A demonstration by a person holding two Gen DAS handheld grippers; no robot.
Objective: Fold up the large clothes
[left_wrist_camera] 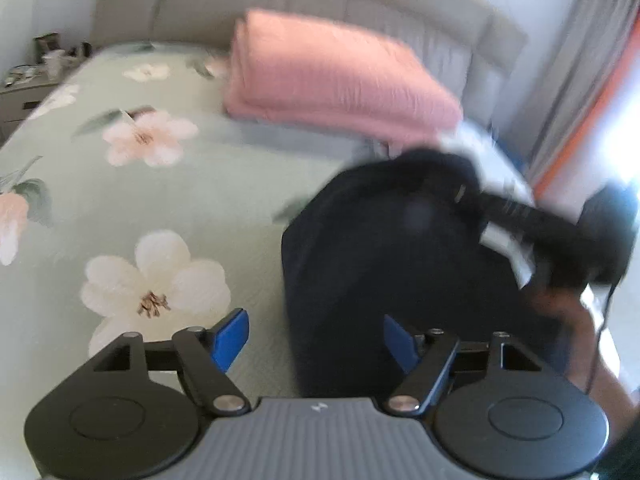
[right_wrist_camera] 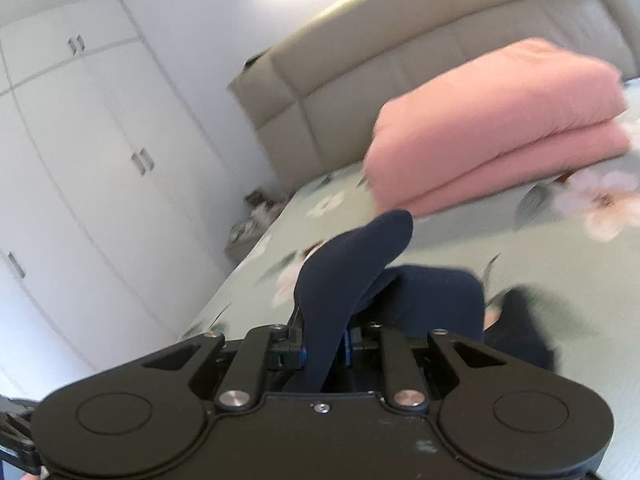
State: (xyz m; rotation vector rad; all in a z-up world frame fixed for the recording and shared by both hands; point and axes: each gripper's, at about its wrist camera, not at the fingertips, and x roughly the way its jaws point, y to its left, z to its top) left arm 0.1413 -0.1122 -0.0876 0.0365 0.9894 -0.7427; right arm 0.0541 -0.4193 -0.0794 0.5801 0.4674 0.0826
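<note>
Two grippers, one dark garment, one bed.

Nearest, right wrist view: right gripper (right_wrist_camera: 325, 350), jaws drawn close with a fold of the navy garment (right_wrist_camera: 352, 264) pinched between the blue pads. The cloth rises out of the jaws as one rounded peak; the rest of it lies in a bunch just beyond, on the bedspread (right_wrist_camera: 520, 248). One small patch of skin shows at the right edge of the bunch; too blurred to tell what part of the person it is.

Nearest, left wrist view: left gripper (left_wrist_camera: 316, 340), jaws standing wide apart, two blue pads visible, nothing between them. Its left pad (left_wrist_camera: 228, 340) is over bare bedspread (left_wrist_camera: 220, 200); its right pad is over the near edge of the navy garment (left_wrist_camera: 380, 248), not gripping it. The garment sits in one dark heap on the right half of the bed. At its far right the right gripper (left_wrist_camera: 560, 240) reaches into the cloth, blurred, with a person's hand (left_wrist_camera: 568, 312) below it.

Middle distance: pale green bedspread printed with large flowers; five show whole or in part in the left view.

Further: one pink blanket (left_wrist_camera: 340, 76), folded, two thick layers, lying by the headboard (left_wrist_camera: 300, 4).

Farthest: one padded beige headboard; one nightstand (left_wrist_camera: 28, 88) with small clutter, too blurred to count; white wardrobe (right_wrist_camera: 80, 140) with three pairs of handles and one single handle visible; grey curtain (left_wrist_camera: 592, 60) with an orange strip.
</note>
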